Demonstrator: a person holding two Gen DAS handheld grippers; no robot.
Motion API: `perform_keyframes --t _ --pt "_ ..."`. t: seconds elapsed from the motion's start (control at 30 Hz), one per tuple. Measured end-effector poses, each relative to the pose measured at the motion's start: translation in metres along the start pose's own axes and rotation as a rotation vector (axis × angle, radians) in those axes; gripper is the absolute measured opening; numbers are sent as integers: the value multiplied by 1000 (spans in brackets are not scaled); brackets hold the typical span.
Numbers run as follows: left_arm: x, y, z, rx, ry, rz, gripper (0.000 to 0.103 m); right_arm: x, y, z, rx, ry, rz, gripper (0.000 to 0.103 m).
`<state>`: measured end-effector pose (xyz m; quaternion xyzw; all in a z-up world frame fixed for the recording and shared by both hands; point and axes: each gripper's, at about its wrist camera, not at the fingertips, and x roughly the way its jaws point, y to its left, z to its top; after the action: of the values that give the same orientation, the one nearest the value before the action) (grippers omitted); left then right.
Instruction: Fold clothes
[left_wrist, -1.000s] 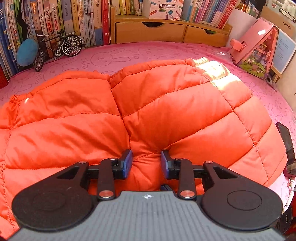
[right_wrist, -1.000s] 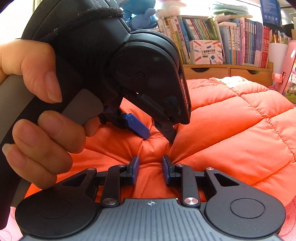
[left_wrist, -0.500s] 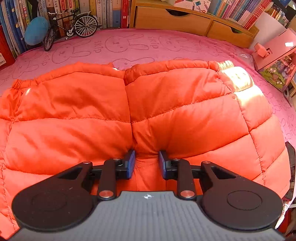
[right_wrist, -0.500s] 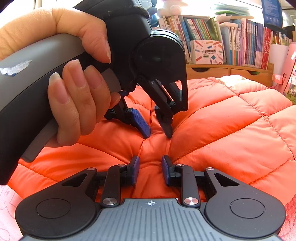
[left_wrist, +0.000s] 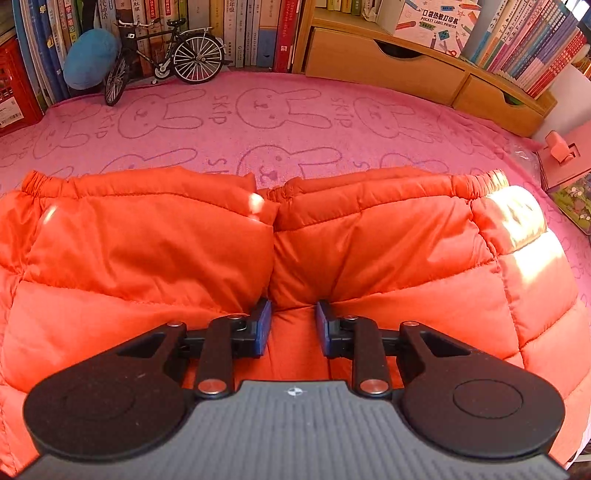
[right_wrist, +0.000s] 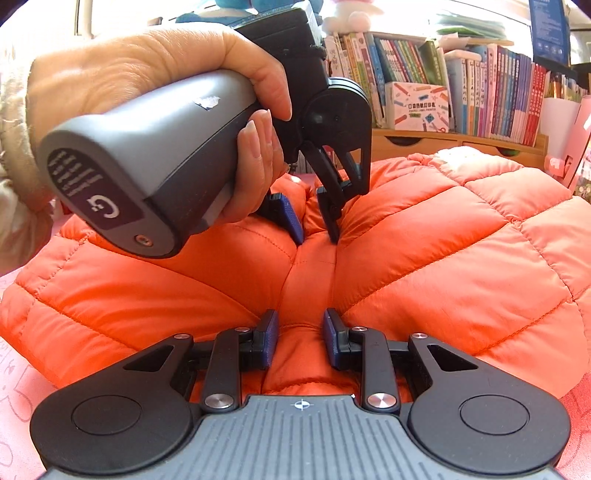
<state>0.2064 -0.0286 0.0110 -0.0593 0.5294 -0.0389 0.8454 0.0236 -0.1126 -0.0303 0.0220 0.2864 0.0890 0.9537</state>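
A puffy orange quilted jacket (left_wrist: 369, 251) lies on the pink rabbit-print tabletop (left_wrist: 295, 122), a fold pinched in both left tongs (left_wrist: 292, 323) and right tongs (right_wrist: 301, 334); bookshelves (left_wrist: 240, 29) behind.

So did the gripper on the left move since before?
Yes. In the right wrist view the left gripper has shifted farther away over the orange jacket, toward the bookshelf.
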Motion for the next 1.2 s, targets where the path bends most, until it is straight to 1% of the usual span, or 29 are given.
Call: perform_keyframes --t 0.17,0.43,0.67,0.8,0.87,0.9,0.93,1.0,1.07,1.2 --pt "7 0 10 -5 -19 12 26 -5 -3 -3 -1 14 9 28" --pt "10 6 15 -31 -33 -13 26 -29 -1 -21 -24 25 -6 28" --pt "9 1 21 -12 -58 11 26 -46 -4 -30 -5 34 -10 28" --pt "-1 10 27 -40 -65 -28 26 -58 -3 -37 2 38 -13 30" --pt "-16 8 21 10 -98 -23 26 -66 -4 -41 17 33 -8 33" --pt "-26 6 15 52 -122 -14 25 -68 -6 -42 25 25 -6 34" --pt "-36 4 6 89 -142 -21 26 -70 -7 -42 35 14 -7 37" --pt "-57 2 -13 158 -180 -42 26 -71 -5 -37 35 -8 -16 38" --pt "-75 8 -33 184 -173 -125 26 -71 0 -27 7 -50 -18 38" --pt "-89 8 -56 219 -153 -205 26 -57 6 -6 -16 -90 -21 38"
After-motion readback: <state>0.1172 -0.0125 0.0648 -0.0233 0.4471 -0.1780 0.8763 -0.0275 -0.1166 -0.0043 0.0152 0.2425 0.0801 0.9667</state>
